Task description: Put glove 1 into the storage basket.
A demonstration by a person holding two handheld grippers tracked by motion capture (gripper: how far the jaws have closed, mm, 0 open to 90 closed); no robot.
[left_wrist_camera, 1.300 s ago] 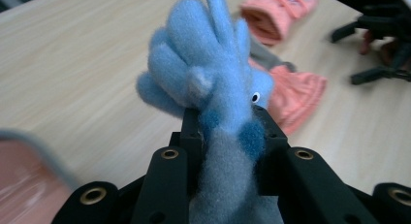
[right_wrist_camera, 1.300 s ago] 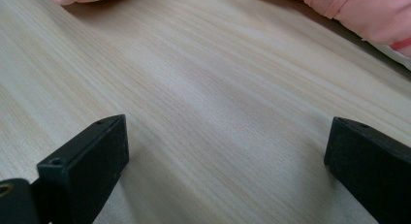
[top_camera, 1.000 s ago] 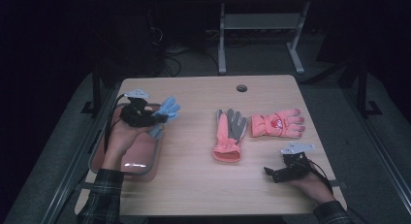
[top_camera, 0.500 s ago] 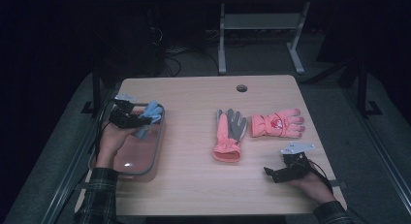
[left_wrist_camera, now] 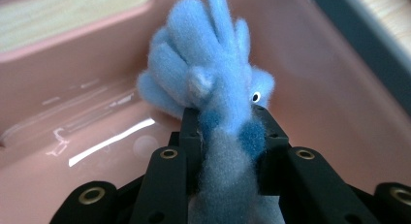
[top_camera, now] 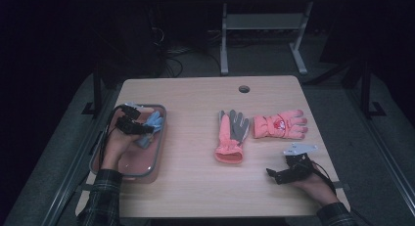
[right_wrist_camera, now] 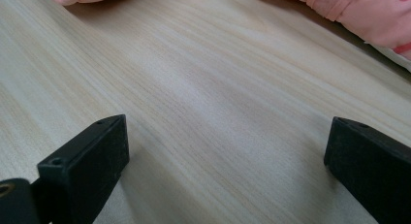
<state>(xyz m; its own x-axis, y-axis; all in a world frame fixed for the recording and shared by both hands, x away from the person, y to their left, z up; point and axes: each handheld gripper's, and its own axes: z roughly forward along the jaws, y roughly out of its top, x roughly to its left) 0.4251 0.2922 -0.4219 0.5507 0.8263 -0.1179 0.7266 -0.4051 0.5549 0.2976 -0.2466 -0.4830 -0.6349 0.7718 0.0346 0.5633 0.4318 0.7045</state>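
A fluffy light blue glove (top_camera: 150, 127) hangs inside the pink tray (top_camera: 154, 157) at the table's left. My left gripper (top_camera: 139, 129) is shut on the blue glove (left_wrist_camera: 213, 88), whose fingers rest against the tray's pink floor (left_wrist_camera: 87, 136). Two pink gloves lie mid-table: one with a grey palm (top_camera: 231, 135) and one plain pink (top_camera: 280, 124). My right gripper (top_camera: 275, 175) rests low near the table's front right with its jaws wide apart and nothing between them, bare wood (right_wrist_camera: 218, 127) ahead and the pink glove's cuff (right_wrist_camera: 358, 15) farther off.
The tray has a grey rim (top_camera: 160, 138) and sits near the table's left edge. A round cable hole (top_camera: 244, 89) is at the back of the table. A metal stand (top_camera: 264, 25) stands on the floor beyond.
My left gripper carried the blue glove from above the table's back left down into the tray. The right gripper stayed where it was.
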